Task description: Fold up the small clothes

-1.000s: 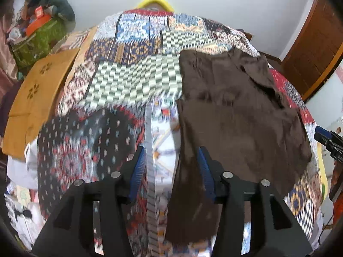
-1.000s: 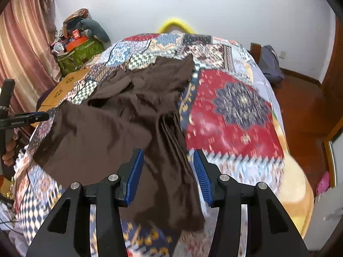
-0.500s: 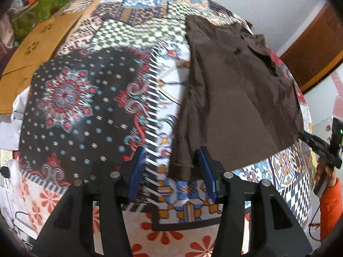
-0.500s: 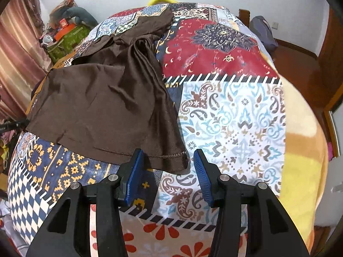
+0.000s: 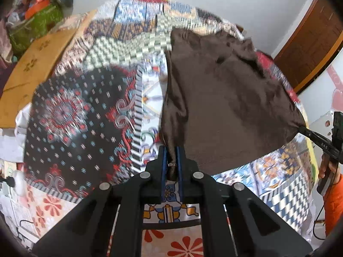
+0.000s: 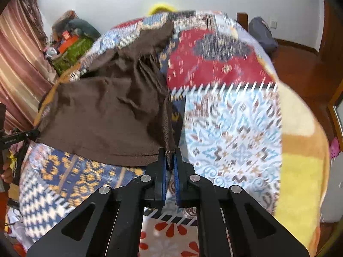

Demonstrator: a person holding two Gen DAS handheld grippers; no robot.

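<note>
We have both tongs, left (image 5: 172, 160) and right (image 6: 169, 160), clenched on the hem corners of the brown garment (image 5: 225, 98). It looks light, limp and a bit slick, so the corners are our best hold.

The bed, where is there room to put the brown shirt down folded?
Bare quilt lies right of the brown shirt, toward the yellow blanket edge. Left of it, the dark dotted patch is free too. The far-left corner is crowded: a tan cloth and piled bags.
</note>
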